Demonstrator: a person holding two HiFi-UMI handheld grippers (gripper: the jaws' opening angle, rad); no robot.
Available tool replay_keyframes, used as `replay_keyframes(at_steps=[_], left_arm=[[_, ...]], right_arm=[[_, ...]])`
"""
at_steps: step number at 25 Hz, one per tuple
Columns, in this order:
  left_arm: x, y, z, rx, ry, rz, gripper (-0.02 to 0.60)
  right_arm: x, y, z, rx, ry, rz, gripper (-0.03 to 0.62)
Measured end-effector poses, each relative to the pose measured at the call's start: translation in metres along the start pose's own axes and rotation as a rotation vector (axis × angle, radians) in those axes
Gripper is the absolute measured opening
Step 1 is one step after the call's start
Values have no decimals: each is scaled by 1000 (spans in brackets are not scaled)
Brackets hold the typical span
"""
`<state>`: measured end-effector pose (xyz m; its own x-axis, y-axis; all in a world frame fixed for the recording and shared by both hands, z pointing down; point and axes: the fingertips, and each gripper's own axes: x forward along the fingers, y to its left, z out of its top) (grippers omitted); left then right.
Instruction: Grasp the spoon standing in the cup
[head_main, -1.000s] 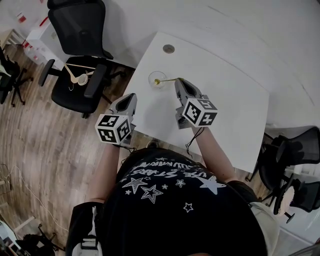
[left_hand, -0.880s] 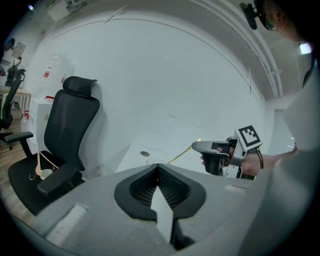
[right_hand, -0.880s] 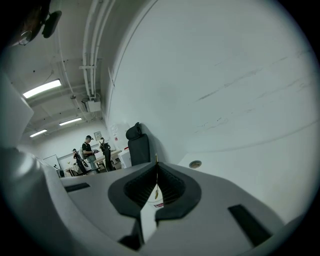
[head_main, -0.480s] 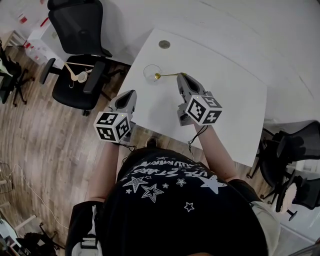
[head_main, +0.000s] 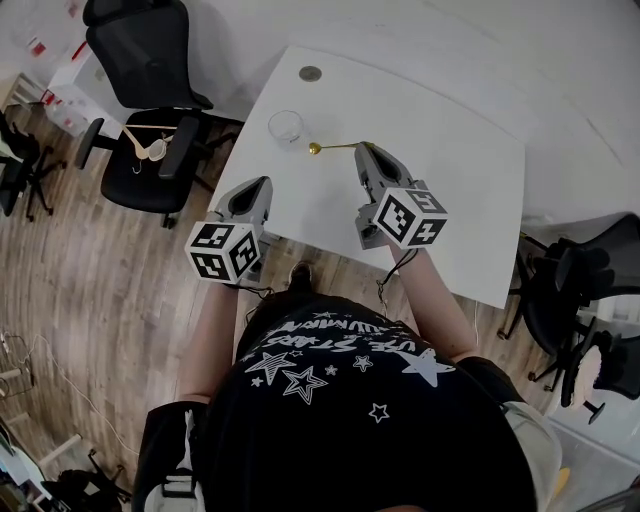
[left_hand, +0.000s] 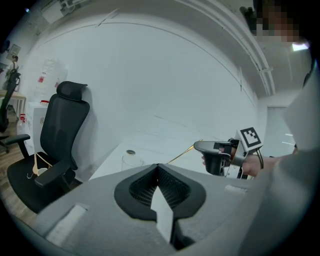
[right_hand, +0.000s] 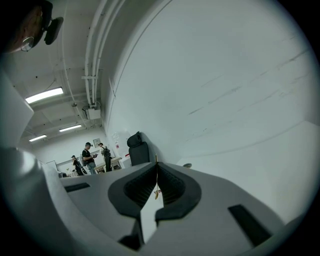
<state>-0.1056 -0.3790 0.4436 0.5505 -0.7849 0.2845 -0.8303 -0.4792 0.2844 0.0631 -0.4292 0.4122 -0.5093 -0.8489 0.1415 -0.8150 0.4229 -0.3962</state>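
Closest to me stands the person in a black shirt printed with white stars, both forearms stretched toward the cup.

The left claw hangs on the near side of the cup and a little to its left. It is about over the edge of the white table. Its jaws are pressed together with nothing between them. Its marker cube sits back toward the person, over the wooden floor.

The right claw is a bit farther out, to the right of the cup and well clear of it. Its jaws are clamped on the handle end of the thin golden spoon, and its own marker cube trails behind.

From that grip the spoon reaches toward the cup, lying nearly level. Its small round bowl ends outside the cup, close by the cup's near-right side and not touching the glass.

The cup itself is clear glass, standing upright on the table near the left edge.

Past the cup, farther along the same edge, a small round disc is set into the tabletop.

Left of the cup, off the table, stands a black office chair with a wooden hanger lying on its seat. Beyond the cup and chair the white wall rises. In the right gripper view a few people stand far back in the room.
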Motion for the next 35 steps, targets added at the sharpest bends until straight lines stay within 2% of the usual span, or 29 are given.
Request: replay_keyframes(at_steps=[11, 35], left_arm=[[-28, -58, -19, 31, 4, -24, 5], [-113, -208, -87, 69, 28, -119, 5]], right_arm=[[-77, -7, -14, 30, -16, -34, 15], [-281, -7, -58, 79, -65, -133, 15]])
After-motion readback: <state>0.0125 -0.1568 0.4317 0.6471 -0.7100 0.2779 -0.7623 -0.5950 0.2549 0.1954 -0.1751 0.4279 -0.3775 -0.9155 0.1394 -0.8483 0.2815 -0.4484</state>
